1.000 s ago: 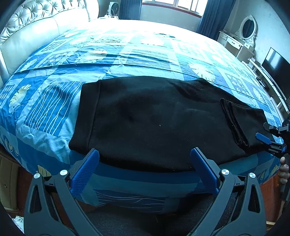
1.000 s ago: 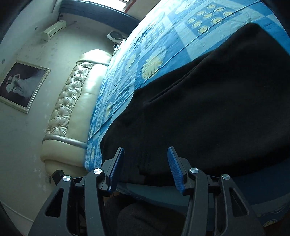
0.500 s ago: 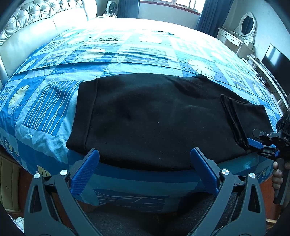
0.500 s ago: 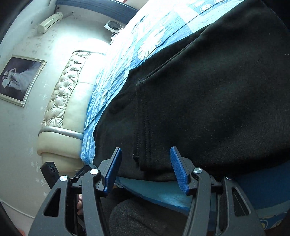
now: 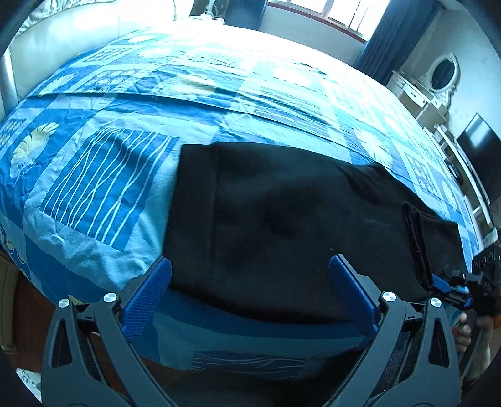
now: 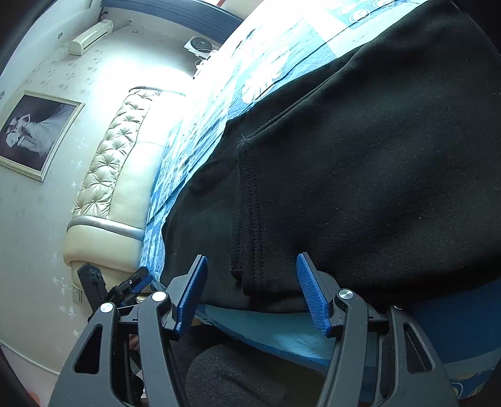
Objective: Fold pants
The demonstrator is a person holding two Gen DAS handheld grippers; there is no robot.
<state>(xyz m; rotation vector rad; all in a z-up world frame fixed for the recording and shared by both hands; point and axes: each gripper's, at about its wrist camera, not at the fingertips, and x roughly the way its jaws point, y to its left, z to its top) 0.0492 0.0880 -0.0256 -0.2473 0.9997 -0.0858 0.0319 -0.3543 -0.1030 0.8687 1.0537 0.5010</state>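
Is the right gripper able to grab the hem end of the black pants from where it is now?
Probably yes. The right gripper is open with the pants hem edge lying between its fingers, and nothing sits in the way.

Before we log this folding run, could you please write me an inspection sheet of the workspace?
Surface: bed under a blue patterned cover, wrinkled.
Job's things: black pants lying flat along the near edge, one end already folded over.
Clutter: nothing seen on the cover.
Grippers: left gripper open at the pants' near edge, holding nothing; right gripper open, its fingers either side of the folded end's edge.
Cables: nothing seen clearly.
Surroundings: tufted headboard, framed picture, air conditioner, dresser with oval mirror, television, window.
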